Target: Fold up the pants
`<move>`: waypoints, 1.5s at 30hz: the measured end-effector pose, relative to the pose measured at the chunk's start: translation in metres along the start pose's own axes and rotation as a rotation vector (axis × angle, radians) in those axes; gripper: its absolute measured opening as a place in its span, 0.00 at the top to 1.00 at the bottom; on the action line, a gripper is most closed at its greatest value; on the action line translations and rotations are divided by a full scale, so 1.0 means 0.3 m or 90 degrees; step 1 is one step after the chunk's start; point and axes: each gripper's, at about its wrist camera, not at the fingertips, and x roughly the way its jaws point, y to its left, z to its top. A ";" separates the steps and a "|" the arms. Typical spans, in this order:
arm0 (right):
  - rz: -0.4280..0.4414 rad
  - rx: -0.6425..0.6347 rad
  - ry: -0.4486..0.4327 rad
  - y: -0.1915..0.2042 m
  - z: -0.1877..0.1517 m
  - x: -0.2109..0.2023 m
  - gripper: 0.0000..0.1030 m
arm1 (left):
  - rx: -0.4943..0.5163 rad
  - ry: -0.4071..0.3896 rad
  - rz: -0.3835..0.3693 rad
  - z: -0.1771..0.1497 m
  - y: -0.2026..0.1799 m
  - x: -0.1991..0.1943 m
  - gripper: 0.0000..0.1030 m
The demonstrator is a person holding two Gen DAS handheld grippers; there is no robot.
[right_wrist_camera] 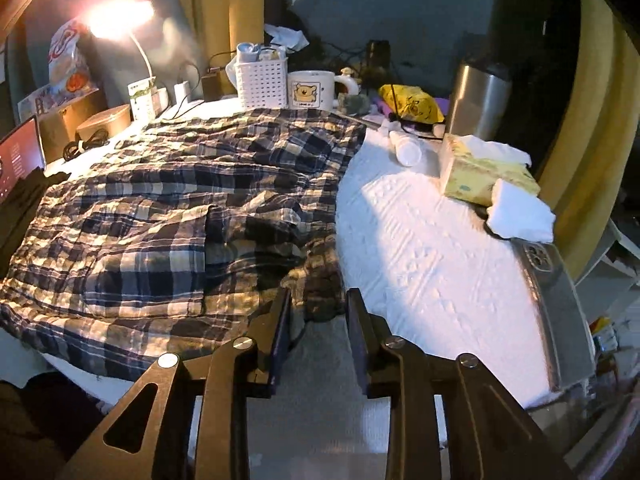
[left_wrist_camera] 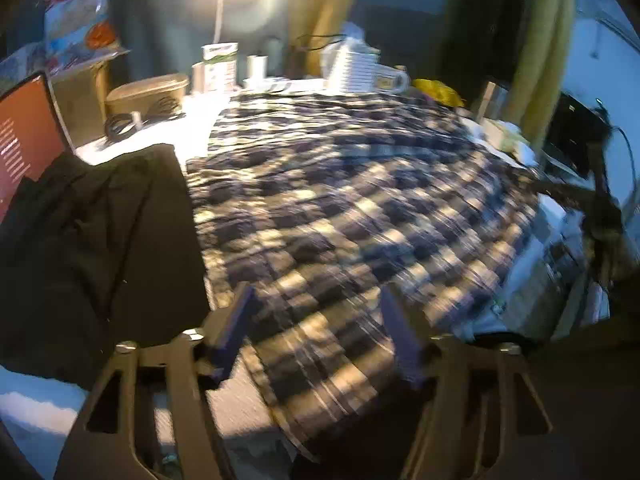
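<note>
Plaid pants (right_wrist_camera: pixel 160 208) lie spread across the white-covered table (right_wrist_camera: pixel 432 256), rumpled, with one bunched fold near their right edge and the near hem drooping over the table's front rim. Both claws hover above the near side of the cloth with nothing between their fingers: the left claw (left_wrist_camera: pixel 316 320) stands wide apart over the plaid, and the right claw (right_wrist_camera: pixel 318 316) is parted more narrowly, just short of the crumpled corner at the pants' near right edge.

From the look of it, the fabric is thin, soft woven cotton: light, limp, quick to wrinkle, and not at all slippery against the textured table cover. It should drape rather than hold a shape, so a single pinch would drag the rest along in a sagging trail. Better grips would be at an edge with some body, such as a hem, a seam or the waistband, taken at two well-separated points so the cloth lifts as a flat sheet.

A black garment (left_wrist_camera: pixel 92 248) lies just beside the pants on the left. A bear mug (right_wrist_camera: pixel 312 90), a white basket (right_wrist_camera: pixel 262 82) and a tissue box (right_wrist_camera: pixel 480 170) crowd the far and right sides, so a wide swing of cloth could catch them.
</note>
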 end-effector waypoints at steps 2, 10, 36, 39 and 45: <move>-0.001 0.006 -0.006 0.002 -0.010 -0.019 0.50 | 0.008 -0.004 -0.020 -0.026 -0.021 -0.015 0.30; -0.008 0.029 -0.013 -0.026 -0.061 -0.070 0.40 | 0.080 0.016 -0.021 -0.103 -0.118 0.031 0.23; -0.015 0.038 -0.001 -0.057 -0.107 -0.054 0.40 | 0.035 0.007 0.051 -0.101 -0.025 0.064 0.97; -0.018 0.034 0.001 -0.052 -0.110 -0.056 0.40 | 0.037 0.004 0.053 -0.097 -0.026 0.065 0.97; -0.017 0.039 0.001 -0.059 -0.114 -0.056 0.40 | 0.034 0.024 0.044 -0.093 -0.018 0.086 0.96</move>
